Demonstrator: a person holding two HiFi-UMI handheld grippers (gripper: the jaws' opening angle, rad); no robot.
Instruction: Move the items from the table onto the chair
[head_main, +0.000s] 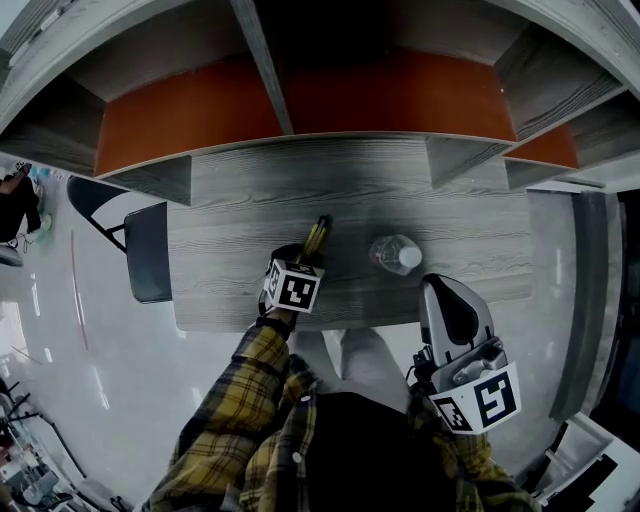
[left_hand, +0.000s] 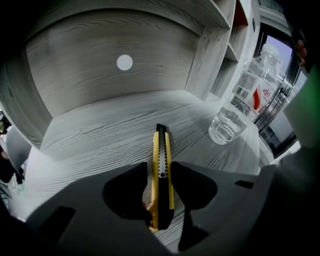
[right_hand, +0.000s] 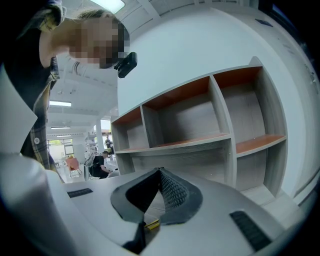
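Note:
A yellow and black utility knife (head_main: 316, 236) (left_hand: 162, 170) lies flat on the grey wood-grain table (head_main: 250, 200). My left gripper (head_main: 300, 255) (left_hand: 160, 167) points steeply down over its near end. Its jaws stand close on either side of the handle, the right one at its edge and the left with a thin gap, so the gripper is open. A clear water bottle (head_main: 396, 253) (left_hand: 240, 100) stands to the knife's right. My right gripper (head_main: 440, 285) (right_hand: 160, 172) hangs off the table's near right edge, roughly level, shut on nothing. The dark chair (head_main: 148, 252) stands at the table's left end.
An empty shelf unit with orange back panels (head_main: 400, 95) (right_hand: 200, 115) rises behind the table. A side panel of the shelving (left_hand: 210, 55) stands just beyond the bottle. Glossy floor (head_main: 90, 340) lies to the left, round the chair. People sit far off in the right gripper view.

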